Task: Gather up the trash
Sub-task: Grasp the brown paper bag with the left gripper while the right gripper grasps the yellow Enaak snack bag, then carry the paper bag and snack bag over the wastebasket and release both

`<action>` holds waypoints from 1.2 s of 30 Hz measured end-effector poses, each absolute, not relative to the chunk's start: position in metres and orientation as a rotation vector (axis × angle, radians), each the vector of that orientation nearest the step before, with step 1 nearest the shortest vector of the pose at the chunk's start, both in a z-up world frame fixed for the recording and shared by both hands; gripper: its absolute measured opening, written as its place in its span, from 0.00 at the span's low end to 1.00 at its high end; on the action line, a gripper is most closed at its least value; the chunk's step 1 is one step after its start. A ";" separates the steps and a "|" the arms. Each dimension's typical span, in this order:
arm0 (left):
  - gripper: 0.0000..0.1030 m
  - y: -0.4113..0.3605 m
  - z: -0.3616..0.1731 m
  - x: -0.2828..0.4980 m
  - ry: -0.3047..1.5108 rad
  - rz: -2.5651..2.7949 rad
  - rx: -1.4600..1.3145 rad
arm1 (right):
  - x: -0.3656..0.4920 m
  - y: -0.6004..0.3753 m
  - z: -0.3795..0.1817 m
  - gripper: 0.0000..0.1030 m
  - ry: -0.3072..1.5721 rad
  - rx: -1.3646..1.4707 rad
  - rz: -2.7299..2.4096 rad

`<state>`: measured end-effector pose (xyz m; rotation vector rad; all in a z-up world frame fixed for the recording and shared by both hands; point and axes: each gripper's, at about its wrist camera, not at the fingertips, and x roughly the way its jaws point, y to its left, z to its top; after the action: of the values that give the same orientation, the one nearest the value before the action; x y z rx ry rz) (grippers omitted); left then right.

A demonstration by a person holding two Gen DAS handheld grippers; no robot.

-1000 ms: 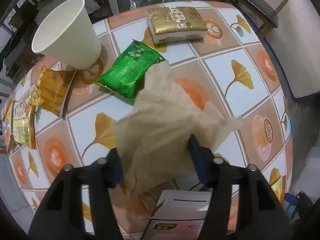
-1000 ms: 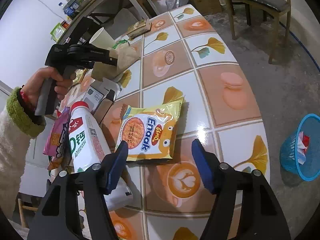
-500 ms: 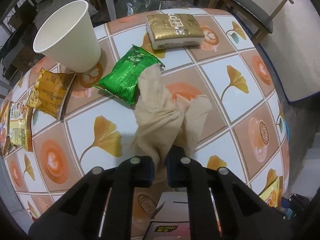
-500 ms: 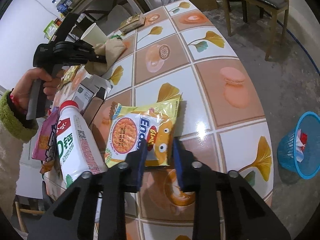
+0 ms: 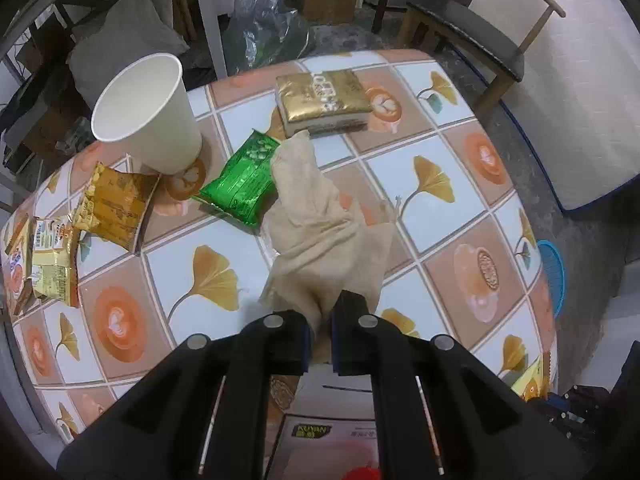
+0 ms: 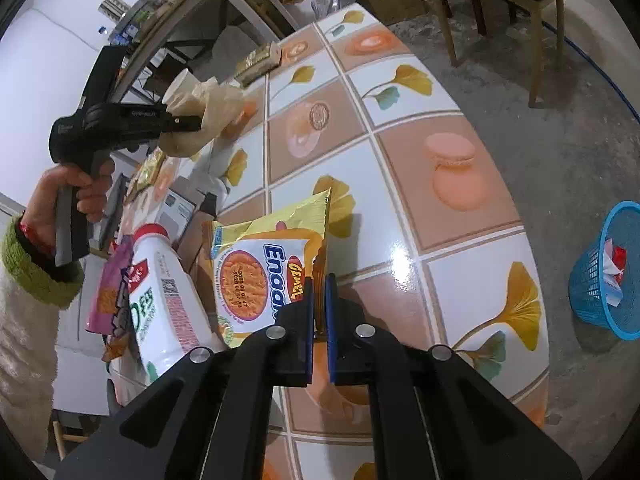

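Observation:
My left gripper point(image 5: 322, 312) is shut on a crumpled beige tissue point(image 5: 320, 224), which hangs from its pads just above the tiled table point(image 5: 440, 148). In the right wrist view the same left gripper point(image 6: 192, 122) is held by a hand, with the tissue point(image 6: 212, 108) bunched at its tip. My right gripper point(image 6: 319, 280) has its jaws closing tight on the near edge of a yellow snack packet point(image 6: 260, 264), pads pressing it. The packet lies flat on the table. A blue trash basket point(image 6: 604, 276) stands on the floor to the right, with some litter inside.
A white paper cup point(image 5: 148, 116), a green packet point(image 5: 240, 180), a gold tissue pack point(image 5: 324, 98) and orange-gold packets point(image 5: 114, 208) lie beyond the tissue. A white bottle point(image 6: 164, 296) and a purple packet point(image 6: 112, 292) sit left of the yellow packet. A chair point(image 5: 464, 28) stands past the table.
Both grippers went from open to shut. The left closed on the tissue and rose with it, pulling it into a hanging bunch. The right closed on the yellow packet's edge.

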<state>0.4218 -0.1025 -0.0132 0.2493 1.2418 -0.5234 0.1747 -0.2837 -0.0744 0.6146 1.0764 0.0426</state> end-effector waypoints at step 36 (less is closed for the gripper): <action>0.06 -0.174 0.099 0.303 1.058 -0.667 0.328 | 0.046 -0.369 -0.003 0.04 0.780 0.726 -0.108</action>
<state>0.3030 -0.1744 0.0988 0.3279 1.0585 -0.6672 0.0456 -0.3690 -0.0033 0.7258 0.7795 -0.1078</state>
